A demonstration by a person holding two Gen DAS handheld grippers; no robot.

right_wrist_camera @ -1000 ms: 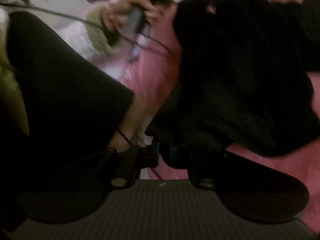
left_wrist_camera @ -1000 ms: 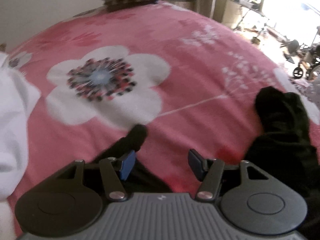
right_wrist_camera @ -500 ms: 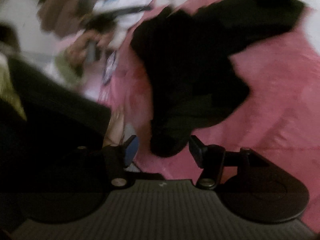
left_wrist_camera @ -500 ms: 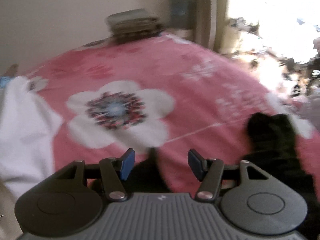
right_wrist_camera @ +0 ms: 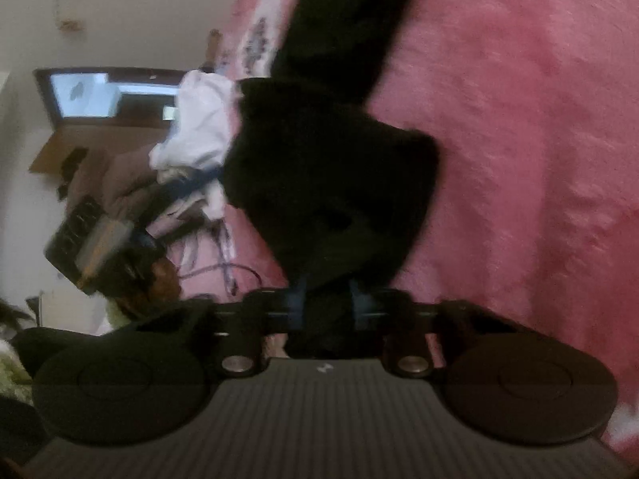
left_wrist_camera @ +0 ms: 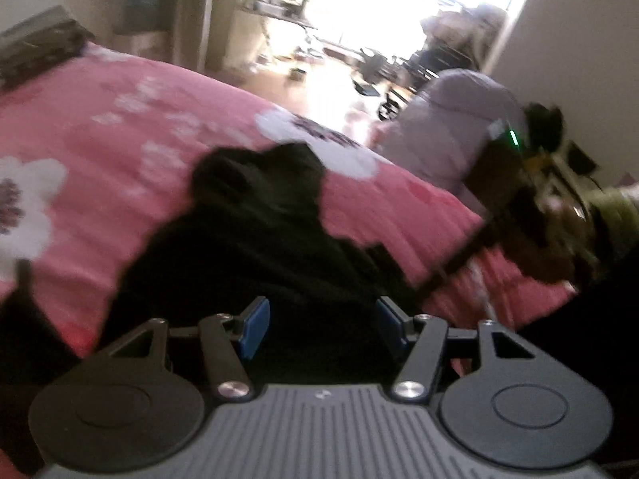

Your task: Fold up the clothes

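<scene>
Left wrist view: since the earlier frames the camera has swung off the large white flower toward the sunlit doorway, and the black garment [left_wrist_camera: 255, 239], formerly at the right edge, now fills the centre, lying crumpled on the pink floral bedspread [left_wrist_camera: 120, 111]. The left gripper [left_wrist_camera: 319, 321] stands released, its blue pads [left_wrist_camera: 255, 325] spread wide over the near part of the cloth and pressing on nothing. At far right the person's other hand [left_wrist_camera: 559, 223] shows blurred beside a grey-lilac bundle [left_wrist_camera: 451, 131]. Right wrist view: the frame has rolled, so the bedspread [right_wrist_camera: 539, 159] now runs up the right side; the right gripper [right_wrist_camera: 325, 303], gaping half a second ago, has just been closing and is now clenched on a fold of the black garment [right_wrist_camera: 331, 167] at its near edge. White clothing [right_wrist_camera: 199, 127] lies just beyond the garment. Interpretation: one hem is secured and the other claw is free, so the fold itself appears not yet begun; the left probably needs a matching grasp.
</scene>
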